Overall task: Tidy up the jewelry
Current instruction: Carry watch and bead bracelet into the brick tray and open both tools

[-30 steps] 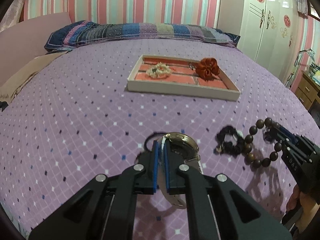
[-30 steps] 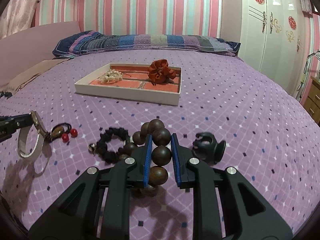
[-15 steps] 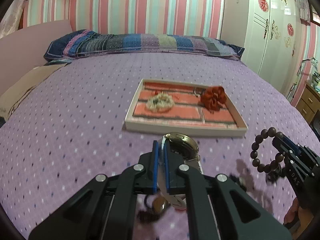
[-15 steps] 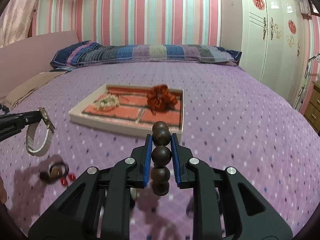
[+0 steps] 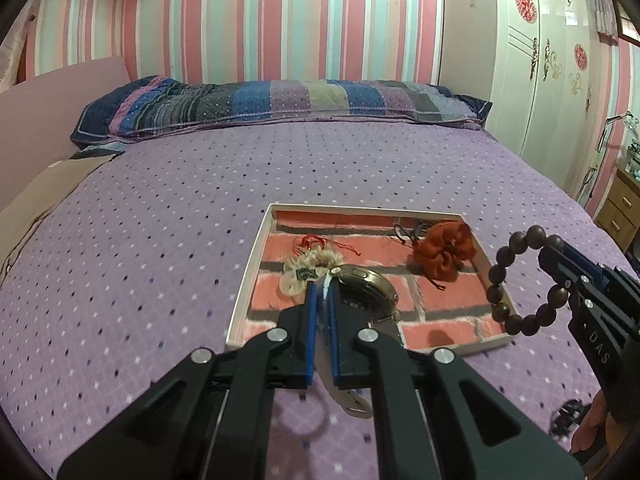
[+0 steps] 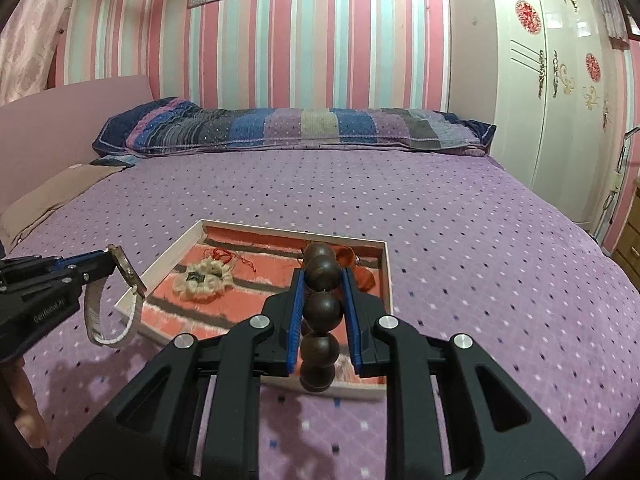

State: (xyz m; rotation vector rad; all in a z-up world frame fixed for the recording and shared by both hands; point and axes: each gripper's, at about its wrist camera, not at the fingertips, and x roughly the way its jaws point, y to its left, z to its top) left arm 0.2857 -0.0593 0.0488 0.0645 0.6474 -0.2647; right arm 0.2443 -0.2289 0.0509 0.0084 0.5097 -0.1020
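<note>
A white-rimmed tray [image 5: 239, 304] [image 6: 387, 276] with a brick-pattern lining lies on the purple bed. In it rest a cream scrunchie [image 5: 310, 261] [image 6: 206, 276] and a rust-red scrunchie [image 5: 442, 250]. My left gripper [image 5: 323, 289] [image 6: 105, 261] is shut on a gold wristwatch [image 5: 366, 294] [image 6: 128, 270] by its white strap, above the tray's near left part. My right gripper [image 6: 320, 276] [image 5: 554, 250] is shut on a dark wooden bead bracelet [image 6: 321, 306] [image 5: 516, 276], which hangs over the tray's near right corner.
A striped pillow [image 5: 280, 102] lies across the bed's head below the striped wall. A white wardrobe [image 6: 560, 100] and a wooden drawer unit [image 5: 622, 208] stand to the right. A black hair clip [image 5: 568, 420] lies on the bedspread near a hand [image 5: 592, 432].
Both grippers have lifted their pieces off the bedspread and carried them forward to the tray. The loose hair ties and clip have dropped out of view behind.
</note>
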